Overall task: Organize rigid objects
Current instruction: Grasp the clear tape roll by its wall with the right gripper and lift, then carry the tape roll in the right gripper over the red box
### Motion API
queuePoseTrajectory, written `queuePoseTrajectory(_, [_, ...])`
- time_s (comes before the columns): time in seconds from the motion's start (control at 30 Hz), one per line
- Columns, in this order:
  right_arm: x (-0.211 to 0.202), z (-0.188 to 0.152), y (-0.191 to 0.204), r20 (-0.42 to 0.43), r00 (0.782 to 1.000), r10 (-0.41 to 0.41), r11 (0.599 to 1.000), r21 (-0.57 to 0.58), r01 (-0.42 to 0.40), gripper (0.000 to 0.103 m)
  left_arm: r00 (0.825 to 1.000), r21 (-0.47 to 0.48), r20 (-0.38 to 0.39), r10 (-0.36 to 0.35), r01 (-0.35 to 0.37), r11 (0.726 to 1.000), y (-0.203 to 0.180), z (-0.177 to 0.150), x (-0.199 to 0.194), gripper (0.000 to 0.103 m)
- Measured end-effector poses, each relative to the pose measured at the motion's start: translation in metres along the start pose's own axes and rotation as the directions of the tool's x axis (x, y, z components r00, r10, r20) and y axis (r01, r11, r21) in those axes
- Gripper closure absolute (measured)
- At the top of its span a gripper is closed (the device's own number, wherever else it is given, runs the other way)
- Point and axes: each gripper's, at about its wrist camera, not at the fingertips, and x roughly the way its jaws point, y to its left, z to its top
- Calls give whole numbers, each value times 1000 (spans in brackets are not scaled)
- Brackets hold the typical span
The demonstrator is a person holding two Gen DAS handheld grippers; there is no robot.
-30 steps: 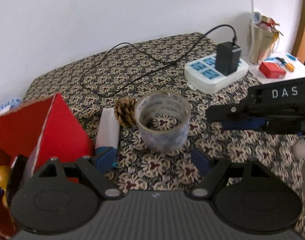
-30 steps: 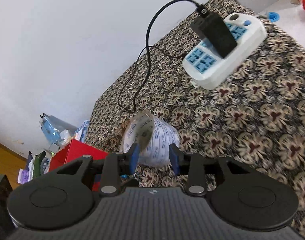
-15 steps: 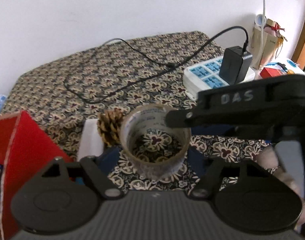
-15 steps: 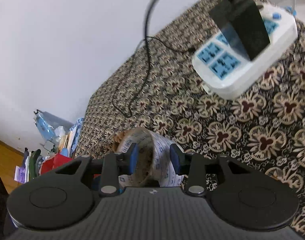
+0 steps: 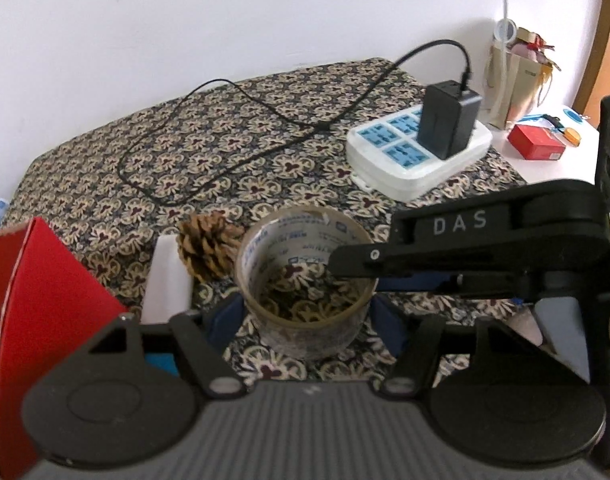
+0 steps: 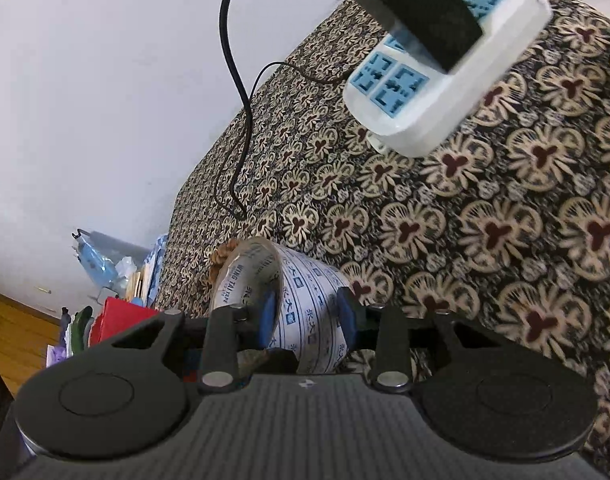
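Straddling the tape roll (image 5: 307, 294), left gripper (image 5: 305, 314) is held open; right gripper (image 6: 307, 312) pinches its stiff, light wall, judged a secure hold.

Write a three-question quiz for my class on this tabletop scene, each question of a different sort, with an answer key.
1. True or false: the pine cone lies inside the tape roll.
2. Which gripper has one finger inside the roll's ring? A) left gripper B) right gripper
3. Fill in: the black charger is plugged into the ____.

Key: 1 false, it lies beside the roll; 2 B; 3 power strip.
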Motion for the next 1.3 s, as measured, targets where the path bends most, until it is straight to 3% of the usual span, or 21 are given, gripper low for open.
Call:
queuePoseTrajectory(0.57, [-60, -75, 2, -61, 998, 20, 992, -120, -27, 86, 999, 93, 6, -50, 50, 994, -27, -71, -76, 37])
queuePoseTrajectory(0.93, [-69, -120, 39, -70, 997, 17, 987, -155, -28, 90, 995, 104, 59, -86, 80, 991, -14, -104, -127, 39])
queuePoseTrajectory(1.3, [-80, -179, 96, 71, 996, 54, 990, -137, -44, 91, 971, 191, 174, -165, 131, 973, 34, -136, -193, 45])
